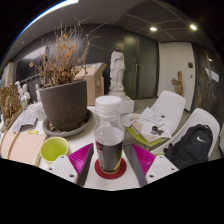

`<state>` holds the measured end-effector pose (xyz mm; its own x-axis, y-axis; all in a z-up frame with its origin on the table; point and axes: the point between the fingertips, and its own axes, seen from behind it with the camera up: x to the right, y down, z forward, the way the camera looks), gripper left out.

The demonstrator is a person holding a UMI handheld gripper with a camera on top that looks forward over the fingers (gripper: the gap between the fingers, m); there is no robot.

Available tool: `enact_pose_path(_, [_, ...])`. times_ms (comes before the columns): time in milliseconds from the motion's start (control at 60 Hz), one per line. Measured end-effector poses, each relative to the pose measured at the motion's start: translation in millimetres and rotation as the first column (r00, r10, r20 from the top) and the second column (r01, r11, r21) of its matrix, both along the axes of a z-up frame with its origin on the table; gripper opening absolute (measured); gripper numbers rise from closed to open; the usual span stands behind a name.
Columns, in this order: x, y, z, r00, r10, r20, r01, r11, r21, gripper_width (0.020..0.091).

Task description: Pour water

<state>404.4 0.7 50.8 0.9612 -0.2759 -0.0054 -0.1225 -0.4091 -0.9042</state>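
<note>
1. Two vessels near the fingers matter first: leftmost, a green cup [54,149] sits on the bench [25,150] just beside the left pad [82,158]. If it is the pour target, it stands close under the plant pot, so a wide tilt could send water past its rim onto the bench.
2. Behind the cup, a plant pot [65,103] with dry twigs rests on a saucer. A lift or swing that way could knock the twigs or the pot.
3. Centre: a glass [109,148] stands on a red coaster [112,170], between the fingers of the hand-held gripper [112,160]. The pads sit at its sides, but I cannot tell whether they press it or leave gaps. The glass looks dark, perhaps filled. If the hold is loose, smooth walls could slip on tilting, and the coaster might cling and drop.
4. Just beyond the glass stands a white jar [109,108]. A forward tip of the glass could strike it.
5. Right of the right pad [141,160] lie a yellow-green sheet [152,137] and, farther right, a black bag [188,147]. Spilled water running that way would wet both.
</note>
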Motion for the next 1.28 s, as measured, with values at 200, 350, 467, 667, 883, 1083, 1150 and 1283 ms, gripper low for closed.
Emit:
enact_pose_path(200, [-26,-53,51,1.0,-0.03,0.0,0.03,0.999,-0.029,0.0859])
enact_pose_path(350, [-72,-122,87,1.0,-0.025,0.019,0.027,0.996,-0.083,0.0858])
enact_pose_path(467, [-117,-185,98,0.999,-0.035,-0.024,0.031,0.991,-0.13,0.0857])
enact_pose_path(667, [-181,-276,112,0.999,-0.052,0.001,0.052,0.985,-0.167,0.086])
enact_pose_path(883, [-225,-325,131,0.997,-0.072,0.032,0.076,0.984,-0.16,0.0858])
enact_pose_path(1083, [-245,-339,145,0.995,-0.086,0.043,0.092,0.985,-0.148,0.0859])
enact_pose_path(1150, [-248,-340,146,0.995,-0.091,0.042,0.096,0.984,-0.151,0.086])
enact_pose_path(1283, [-254,-337,147,0.995,-0.088,0.036,0.093,0.983,-0.157,0.0859])
